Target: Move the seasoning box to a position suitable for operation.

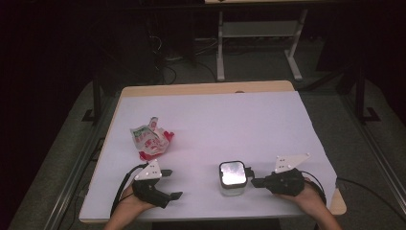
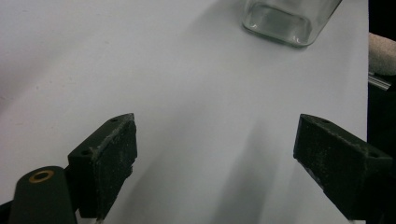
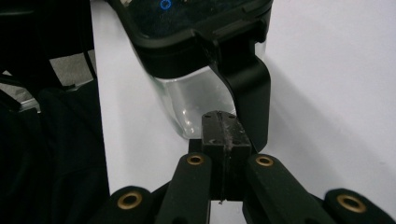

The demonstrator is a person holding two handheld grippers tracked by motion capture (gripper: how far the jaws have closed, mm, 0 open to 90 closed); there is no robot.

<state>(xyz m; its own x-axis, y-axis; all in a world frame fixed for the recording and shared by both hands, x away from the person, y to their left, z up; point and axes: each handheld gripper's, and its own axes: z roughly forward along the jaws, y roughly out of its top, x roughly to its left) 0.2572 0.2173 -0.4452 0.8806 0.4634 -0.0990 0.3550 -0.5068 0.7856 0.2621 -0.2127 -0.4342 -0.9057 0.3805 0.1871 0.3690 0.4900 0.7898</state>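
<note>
- Right now a square glass container [image 1: 233, 179] with a dark-rimmed lid stands upright on the white table [image 1: 215, 124], near its front edge and a little right of centre.
- On the container's right side, a black latch flap [image 3: 250, 93] of the lid hangs down over the clear glass wall, as the right gripper view shows.
- Next to it, the right gripper [image 1: 253, 182] lies low over the table and points left at the container, its tip at or just beside the latch side; contact cannot be made out from the high view.
- Its jaws are pressed together with nothing between them, the closed tip sitting just in front of the latch flap in the right gripper view.
- Over at front left, the left gripper [image 1: 171, 183] rests in the person's hand, well apart from the container, pointing right.
- Its jaws stand wide apart and bare, with only tabletop between them; the container's glass base [image 2: 285, 21] shows farther off in the left gripper view.
- Beyond the left gripper, a crumpled red, white and green snack bag [image 1: 151, 139] lies on the table's left half, apart from both grippers.
</note>
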